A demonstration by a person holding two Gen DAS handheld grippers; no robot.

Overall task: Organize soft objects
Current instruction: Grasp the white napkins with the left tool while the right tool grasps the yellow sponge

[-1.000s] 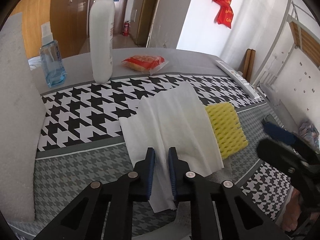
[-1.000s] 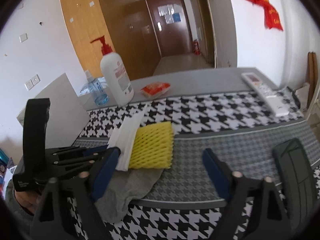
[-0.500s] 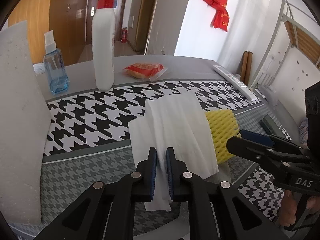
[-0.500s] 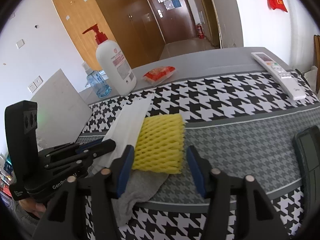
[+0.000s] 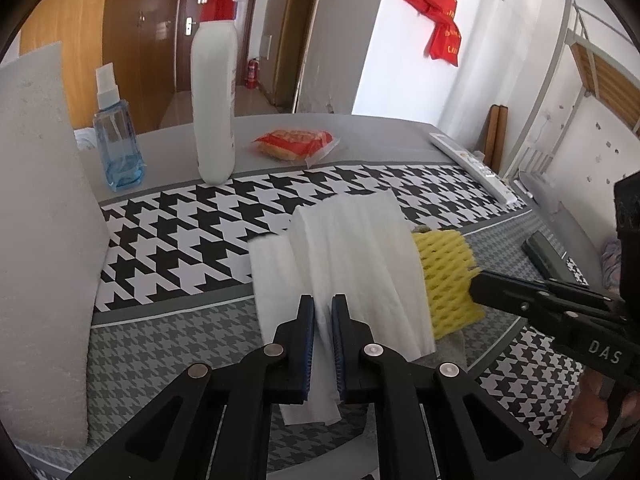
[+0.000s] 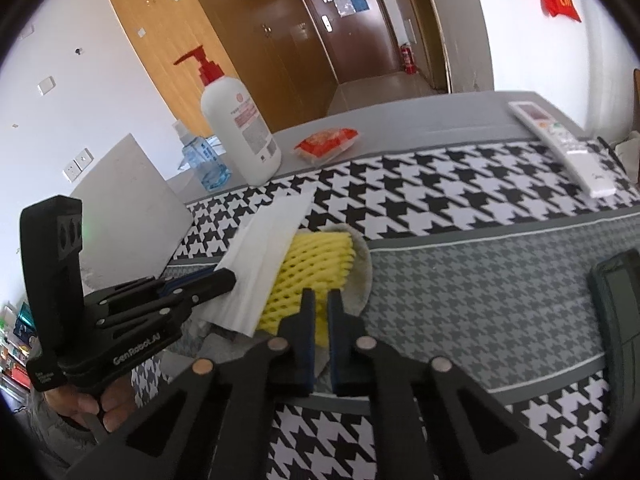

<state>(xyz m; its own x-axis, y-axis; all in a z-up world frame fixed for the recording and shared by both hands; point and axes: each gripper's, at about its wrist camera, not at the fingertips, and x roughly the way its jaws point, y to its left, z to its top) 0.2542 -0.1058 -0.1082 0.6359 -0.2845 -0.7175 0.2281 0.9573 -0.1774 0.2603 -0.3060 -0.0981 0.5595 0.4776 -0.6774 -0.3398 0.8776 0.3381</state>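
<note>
My left gripper (image 5: pixel 323 322) is clamped on the near edge of a white, creased paper tissue (image 5: pixel 352 256), its blue pads pinching the sheet so the loose end hangs below them. My right gripper (image 6: pixel 319 322) has just been closing and its jaws now pinch the near end of a yellow foam mesh sleeve (image 6: pixel 316 270); in the left wrist view its black fingertips reach into that same yellow piece from the right.

The tissue slopes up from the cloth toward my left gripper and overlaps the left side of the foam sleeve. Under both lies a grey soft cloth (image 6: pixel 362 276), showing past the sleeve's far and right sides. All three sit close to the near edge of the houndstooth tablecloth (image 6: pixel 460 200), left of its middle.

I judge all of these light and limp. The tissue will tear if I tug it sideways, so a grip on the edge with a slow lift suits it. The foam mesh is springy and crushes easily; taking it at one end, as now, should carry it, though it may drag the tissue or the cloth along.

Farther back, toward the far left corner, stand a white pump bottle with a red head (image 5: pixel 213 92) and a blue spray bottle (image 5: pixel 116 140); a red snack packet (image 5: pixel 294 142) lies near the far edge, and a white remote control (image 6: pixel 560 144) lies toward the right edge.
</note>
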